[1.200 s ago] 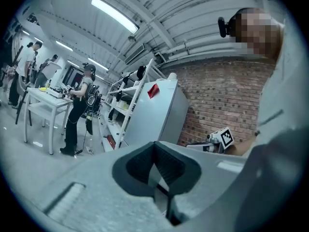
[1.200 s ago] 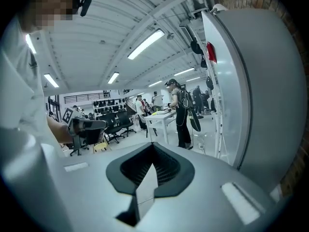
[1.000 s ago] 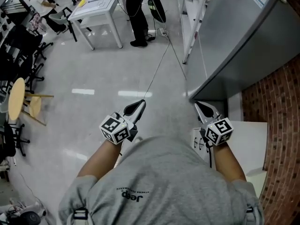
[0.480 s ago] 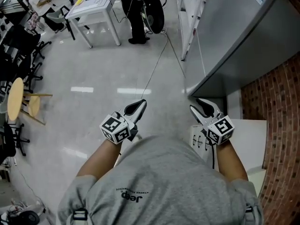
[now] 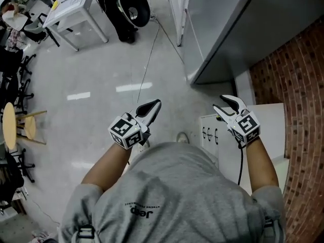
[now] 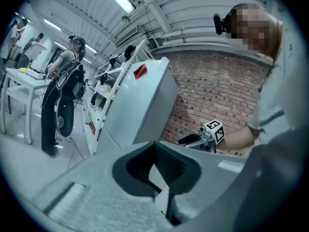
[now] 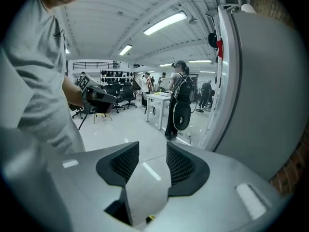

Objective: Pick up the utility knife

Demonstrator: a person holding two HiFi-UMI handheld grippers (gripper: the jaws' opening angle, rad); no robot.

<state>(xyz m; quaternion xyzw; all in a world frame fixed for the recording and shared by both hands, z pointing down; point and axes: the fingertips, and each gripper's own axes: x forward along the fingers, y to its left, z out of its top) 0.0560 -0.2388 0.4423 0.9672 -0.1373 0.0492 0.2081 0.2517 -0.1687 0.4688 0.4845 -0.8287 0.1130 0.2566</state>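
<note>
Right tongs [image 5: 225, 105] [image 7: 152, 161]: jaws apart and opening, nothing between the pads, only floor [image 5: 91, 110] behind the gap. Left tongs [image 5: 151, 108] [image 6: 155, 146]: tips together, nothing gripped.

Around the right tongs: they hang over the near-left corner of a white tabletop [image 5: 271, 128], whose front face carries small black marks. The brick wall [image 5: 298, 80] is just right of it, and a tall grey cabinet [image 5: 223, 24] stands beyond. The left tongs are over bare floor, with a thin cable [image 5: 147, 67] running away from them towards the far end. A shoe tip [image 5: 182, 136] shows between the two arms.

Further out: a white table [image 5: 71, 6] with a standing person [image 5: 119, 14] beside it at top left, and a round wooden stool [image 5: 10, 125] at the left edge.

Utility knife: not visible in any view, so I can't give its place, long axis or heading. The tabletop patch in view is bare, and the operator's torso hides its near part.

Versus a second ago:
- The right tongs were shut and are now spread.
- The right tongs have shifted onto the tabletop corner.
- The left tongs have moved forward, with the jaws unchanged.
- The camera has swung right, so the table and person have slid to the top-left corner.
</note>
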